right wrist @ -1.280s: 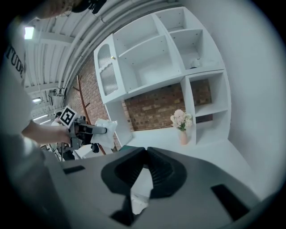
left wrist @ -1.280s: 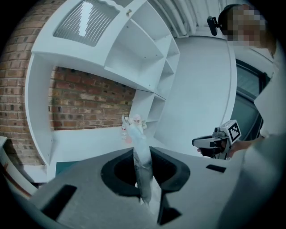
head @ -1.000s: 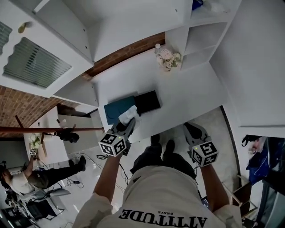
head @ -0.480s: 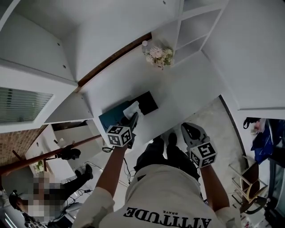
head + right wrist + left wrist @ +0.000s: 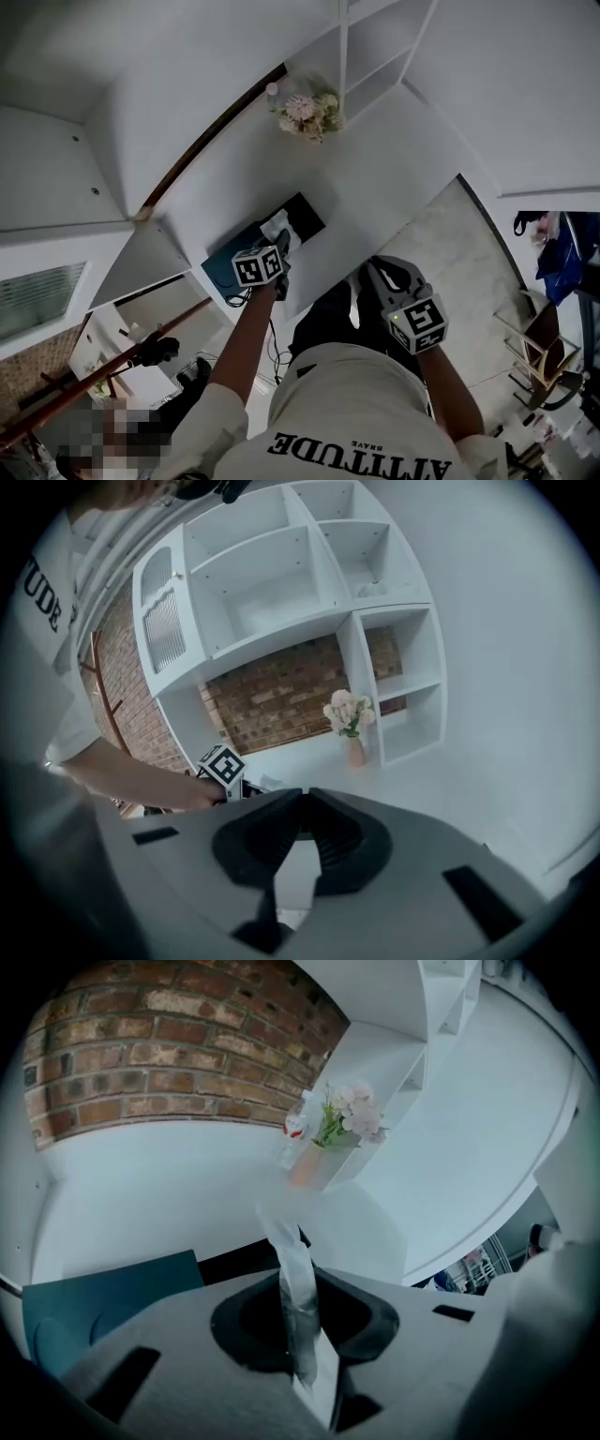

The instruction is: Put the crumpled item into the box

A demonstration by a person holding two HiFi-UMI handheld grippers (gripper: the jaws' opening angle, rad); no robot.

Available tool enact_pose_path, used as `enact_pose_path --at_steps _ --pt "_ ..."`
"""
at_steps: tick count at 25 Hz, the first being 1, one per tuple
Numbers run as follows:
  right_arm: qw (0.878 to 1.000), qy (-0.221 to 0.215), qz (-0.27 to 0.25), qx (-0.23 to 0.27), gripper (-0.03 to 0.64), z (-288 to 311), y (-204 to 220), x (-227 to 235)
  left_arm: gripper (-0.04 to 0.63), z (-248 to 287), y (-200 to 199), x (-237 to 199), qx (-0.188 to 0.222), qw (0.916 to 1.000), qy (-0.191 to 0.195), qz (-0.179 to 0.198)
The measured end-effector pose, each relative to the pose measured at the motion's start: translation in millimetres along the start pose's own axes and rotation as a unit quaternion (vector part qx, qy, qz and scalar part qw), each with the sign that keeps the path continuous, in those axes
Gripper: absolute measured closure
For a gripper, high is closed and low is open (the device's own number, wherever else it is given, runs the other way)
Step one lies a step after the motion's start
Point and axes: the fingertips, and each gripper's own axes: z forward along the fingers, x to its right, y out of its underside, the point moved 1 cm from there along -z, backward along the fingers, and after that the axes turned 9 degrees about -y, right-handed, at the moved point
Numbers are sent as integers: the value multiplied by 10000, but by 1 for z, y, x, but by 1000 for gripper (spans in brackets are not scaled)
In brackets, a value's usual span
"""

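My left gripper (image 5: 284,246) is shut on the crumpled white item (image 5: 275,225), a wad of thin paper. It hangs over the near left part of the black box (image 5: 307,212) on the white table (image 5: 394,178). In the left gripper view the crumpled item (image 5: 286,1237) rises out between the jaws of my left gripper (image 5: 300,1274), with the black box (image 5: 234,1258) just beyond. My right gripper (image 5: 377,274) hangs shut and empty off the table's front edge. In its own view, the right gripper (image 5: 305,797) has its jaw tips touching.
A teal flat piece (image 5: 223,262) lies against the box's left side. A vase of pale flowers (image 5: 305,112) stands at the table's back, by the brick strip. White shelves (image 5: 281,583) rise above and to the right. A person sits on the floor at lower left (image 5: 112,441).
The left gripper has carried the crumpled item forward from the teal piece's front edge to over the black box. The head view has swung. The right gripper has stayed low at the table's front.
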Motion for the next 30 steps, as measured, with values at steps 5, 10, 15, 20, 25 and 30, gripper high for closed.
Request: enact_pose_path --at_steps 5,10,15,20,25,30 --pt "9999 144 32 -52 577 -2 7 4 522 27 -1 -3 -251 9992 -221 -203" --pt "9994 299 163 -85 577 -8 14 10 522 46 3 3 -578 9978 -265 -171" --pt "9992 350 129 -166 577 -7 17 15 521 65 7 4 -791 9955 -265 -444" --pt "9992 282 129 -258 577 5 18 17 493 78 6 1 -989 9936 -299 -462" --pt "9994 153 94 -300 577 14 19 14 300 73 7 12 -1140 9907 -216 -715" --pt "9996 67 -45 -266 577 22 15 9 281 53 11 12 -1179 9879 -103 -1006"
